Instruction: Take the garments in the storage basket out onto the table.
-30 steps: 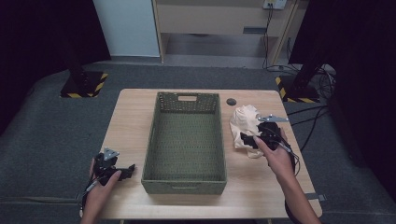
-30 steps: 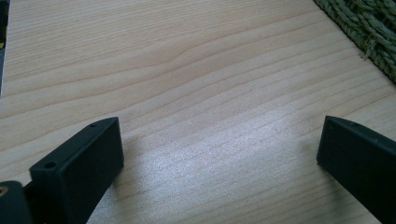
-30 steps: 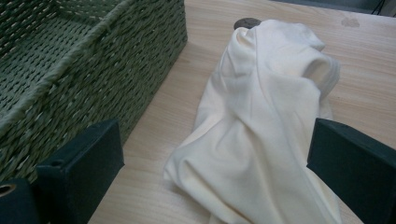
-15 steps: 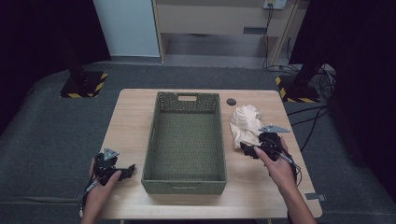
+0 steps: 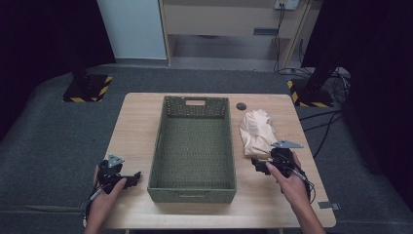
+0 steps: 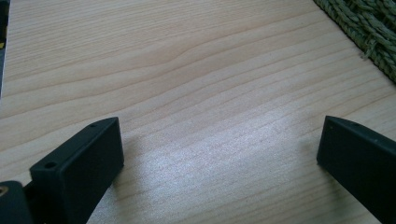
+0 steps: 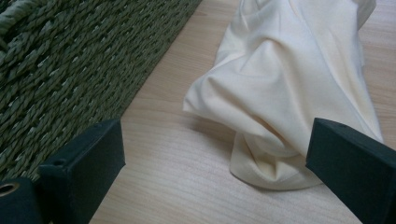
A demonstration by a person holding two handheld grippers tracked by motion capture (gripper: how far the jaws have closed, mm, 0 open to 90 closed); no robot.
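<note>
A crumpled cream cloth lies on the wooden table, just right of an empty green woven basket. My right gripper sits at the cloth's near end. In the right gripper view this gripper is open, low over the wood. The cloth bunches just ahead of its jaws, and the basket wall runs along the left. My left gripper rests near the basket's front left corner. In the left gripper view that gripper is open over bare wood.
A small dark round disc lies on the table beyond the cloth. A corner of the basket shows at the upper right of the left gripper view. A shelf unit and stand bases with hazard stripes stand on the floor behind the table.
My right gripper has drawn back from over the cloth toward the near edge of the table. The cloth lies where it was. The left gripper has not moved.
</note>
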